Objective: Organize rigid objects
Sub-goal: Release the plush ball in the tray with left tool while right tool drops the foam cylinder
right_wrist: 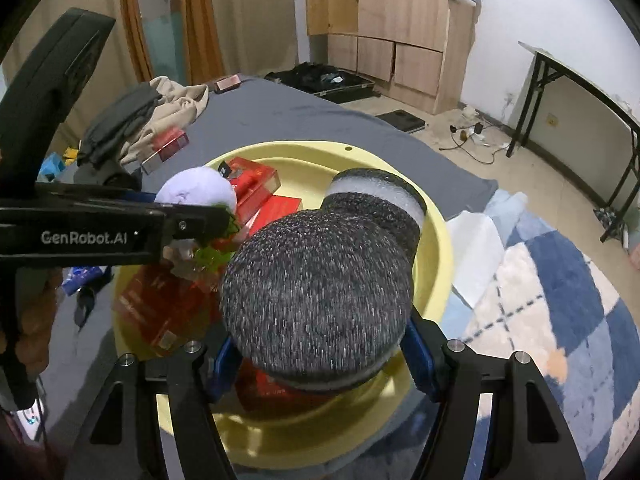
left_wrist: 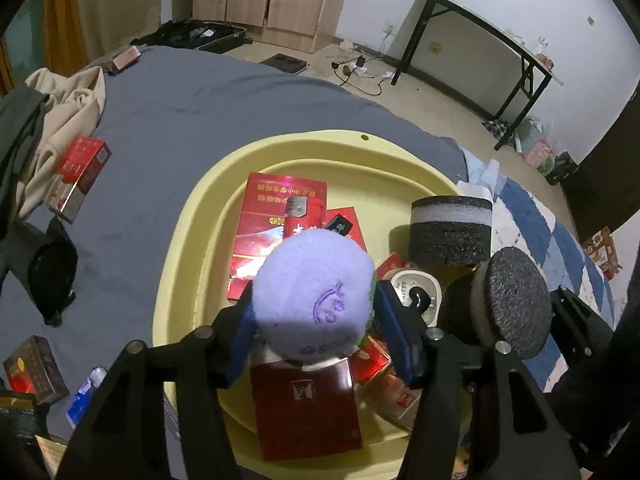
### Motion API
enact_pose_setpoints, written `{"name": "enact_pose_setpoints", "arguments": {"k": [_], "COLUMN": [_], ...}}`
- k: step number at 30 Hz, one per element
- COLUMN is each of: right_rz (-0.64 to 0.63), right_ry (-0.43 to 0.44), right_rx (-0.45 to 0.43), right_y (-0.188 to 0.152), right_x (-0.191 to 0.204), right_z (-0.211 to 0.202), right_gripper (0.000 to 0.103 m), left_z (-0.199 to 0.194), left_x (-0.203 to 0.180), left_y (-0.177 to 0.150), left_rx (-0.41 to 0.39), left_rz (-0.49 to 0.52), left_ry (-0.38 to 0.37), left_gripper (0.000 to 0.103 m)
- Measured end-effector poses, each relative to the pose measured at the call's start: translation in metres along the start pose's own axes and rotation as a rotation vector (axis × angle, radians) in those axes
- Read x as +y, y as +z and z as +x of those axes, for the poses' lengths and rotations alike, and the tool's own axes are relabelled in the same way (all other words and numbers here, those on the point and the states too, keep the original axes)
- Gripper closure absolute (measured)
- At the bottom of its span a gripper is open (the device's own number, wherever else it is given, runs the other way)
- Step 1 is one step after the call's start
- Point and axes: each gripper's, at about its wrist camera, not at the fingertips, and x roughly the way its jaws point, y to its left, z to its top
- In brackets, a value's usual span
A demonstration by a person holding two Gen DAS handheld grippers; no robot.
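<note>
A yellow basin (left_wrist: 320,140) sits on the grey bed and holds several red boxes (left_wrist: 280,208) and a black-and-white foam cylinder (left_wrist: 450,232). My left gripper (left_wrist: 316,320) hangs over the basin, its blue pads (left_wrist: 244,336) against both sides of a round purple plush toy (left_wrist: 312,292) with a green back. To its right, my right gripper (right_wrist: 320,360) is shut on a second dark foam cylinder (right_wrist: 316,300), also above the basin (right_wrist: 280,148). In the right wrist view, the left gripper (right_wrist: 216,216) reaches in from the left with the plush (right_wrist: 196,190).
A small white clock-like object (left_wrist: 416,292) lies in the basin. On the bed lie a red box (left_wrist: 80,172), piled clothes (left_wrist: 68,104), a black round object (left_wrist: 52,276) and more boxes (left_wrist: 32,368). A blue-and-white blanket (right_wrist: 540,300) lies to the right. A folding table (left_wrist: 500,40) stands by the wall.
</note>
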Motion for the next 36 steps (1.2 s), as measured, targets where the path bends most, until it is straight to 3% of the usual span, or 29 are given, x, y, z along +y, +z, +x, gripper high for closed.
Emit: {"name": "enact_pose_setpoints", "arguments": {"k": [7, 8, 9, 11, 15, 18, 20, 24, 26, 29, 32, 36], "right_rz": [0.006, 0.008, 0.007, 0.003, 0.001, 0.003, 0.007, 0.032, 0.050, 0.048, 0.006, -0.057], "right_ry": [-0.009, 0.002, 0.005, 0.003, -0.019, -0.043, -0.068, -0.100, -0.108, -0.038, -0.033, 0.061], "right_rx": [0.028, 0.017, 0.006, -0.015, -0.053, -0.076, -0.089, -0.091, -0.072, -0.085, -0.067, -0.055], "right_y": [-0.005, -0.007, -0.008, -0.010, -0.016, -0.022, -0.030, -0.047, -0.057, -0.069, -0.079, -0.088], "right_x": [0.000, 0.000, -0.001, -0.002, -0.009, -0.022, -0.040, -0.081, -0.101, -0.119, -0.125, -0.116], "right_z": [0.016, 0.014, 0.011, 0.003, -0.020, -0.040, -0.057, -0.079, -0.082, -0.083, -0.074, -0.055], "right_gripper": [0.032, 0.028, 0.019, 0.009, 0.000, 0.000, 0.000, 0.000, 0.000, 0.000, 0.000, 0.000], "left_z": [-0.005, -0.009, -0.014, -0.025, -0.046, -0.061, -0.071, -0.086, -0.087, -0.078, -0.060, -0.035], "left_x": [-0.002, -0.005, -0.007, -0.015, -0.029, -0.041, -0.056, -0.091, -0.103, -0.115, -0.110, -0.114], "left_y": [0.003, 0.004, 0.005, 0.008, 0.009, 0.007, 0.000, -0.028, -0.051, -0.097, -0.127, -0.142], "left_rx": [-0.022, -0.036, -0.049, -0.082, -0.134, -0.164, -0.180, -0.244, -0.282, -0.317, -0.279, -0.234], "left_rz": [-0.014, -0.006, 0.000, 0.020, 0.049, 0.036, 0.013, -0.107, -0.217, -0.333, -0.401, -0.340], "left_ry": [0.000, 0.002, 0.002, 0.006, 0.035, 0.032, 0.070, 0.123, 0.124, 0.166, 0.259, 0.364], "left_gripper": [0.021, 0.013, 0.007, 0.001, 0.000, 0.000, 0.000, 0.000, 0.000, 0.000, 0.000, 0.000]}}
